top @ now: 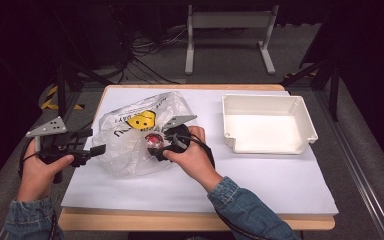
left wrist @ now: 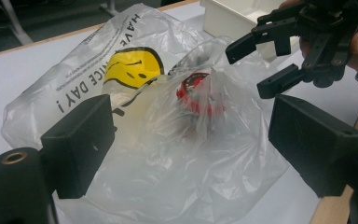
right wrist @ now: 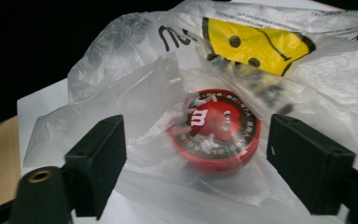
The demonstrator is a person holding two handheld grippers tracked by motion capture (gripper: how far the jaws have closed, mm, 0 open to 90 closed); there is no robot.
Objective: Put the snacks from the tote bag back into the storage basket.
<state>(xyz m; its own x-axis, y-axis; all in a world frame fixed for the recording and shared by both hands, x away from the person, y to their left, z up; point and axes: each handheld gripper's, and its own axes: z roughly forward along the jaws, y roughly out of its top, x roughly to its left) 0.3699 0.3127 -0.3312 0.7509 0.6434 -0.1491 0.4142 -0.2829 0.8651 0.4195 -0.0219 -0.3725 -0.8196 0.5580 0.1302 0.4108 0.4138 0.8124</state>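
A clear plastic bag [top: 130,135] with a yellow smiley face lies on the left half of the white table top [top: 260,175]. Inside it sits a round red tin [top: 153,140] with a printed lid. My right gripper [top: 157,145] is at the bag's right side. In the right gripper view its jaws stand open [right wrist: 196,128] either side of the red tin [right wrist: 214,133], apart from it, with the bag's film [right wrist: 168,70] over the tin. My left gripper [top: 97,150] is at the bag's left edge, open [left wrist: 191,116], with crumpled bag [left wrist: 168,154] between its jaws.
A white rectangular tray [top: 305,120] stands on the right of the table, with nothing in it. The table's wooden front edge [top: 195,220] runs below the white sheet. Cables and a metal stand lie on the floor beyond the table.
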